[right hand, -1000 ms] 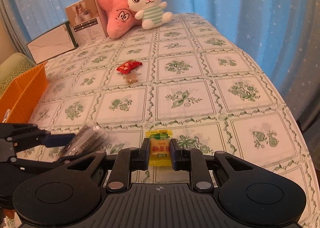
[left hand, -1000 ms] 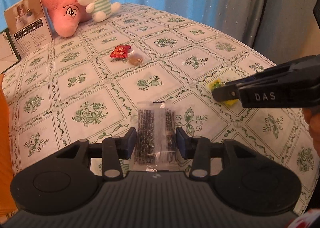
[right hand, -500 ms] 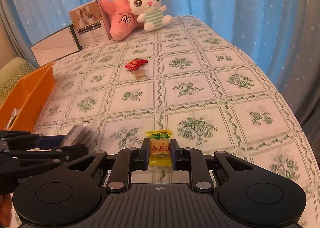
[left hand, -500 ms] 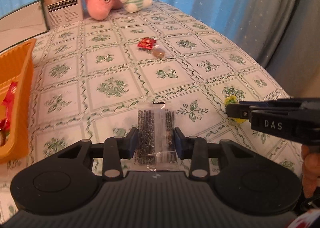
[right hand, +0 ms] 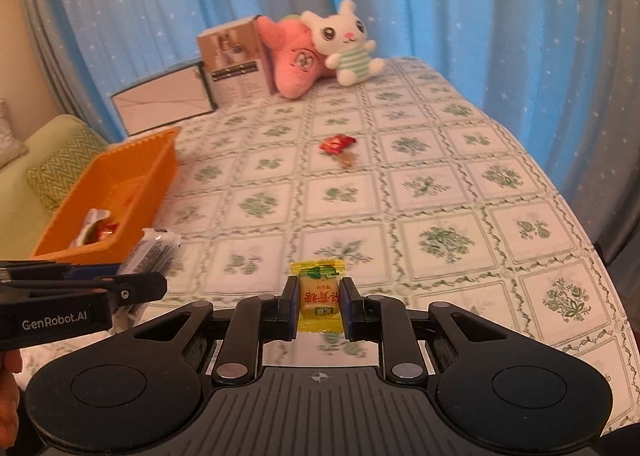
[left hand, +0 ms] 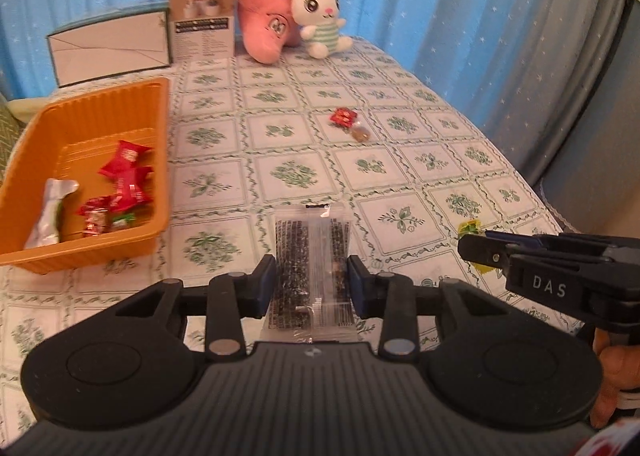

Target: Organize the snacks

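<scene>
My left gripper (left hand: pixel 312 280) is shut on a clear packet of dark snack sticks (left hand: pixel 310 256), held above the tablecloth. From the right wrist view the same packet (right hand: pixel 154 252) shows at the left, near the orange tray (right hand: pixel 120 172). My right gripper (right hand: pixel 319 302) is shut on a yellow candy (right hand: pixel 319 296), also lifted off the table. In the left wrist view the right gripper (left hand: pixel 476 246) comes in from the right with the yellow wrapper (left hand: pixel 469 227) at its tip. The orange tray (left hand: pixel 160 124) lies at the left and holds several red and silver snacks.
A red candy (left hand: pixel 342 117) and a brown one (left hand: pixel 361 134) lie mid-table. Two boxes (left hand: pixel 202 20) and two plush toys (left hand: pixel 320 22) stand along the far edge, before blue curtains. A green cushion (right hand: pixel 60 164) sits left of the table.
Both grippers have risen and swung left with their snacks; the orange tray has come into full view. The left gripper's fingers closed tighter on the packet.
</scene>
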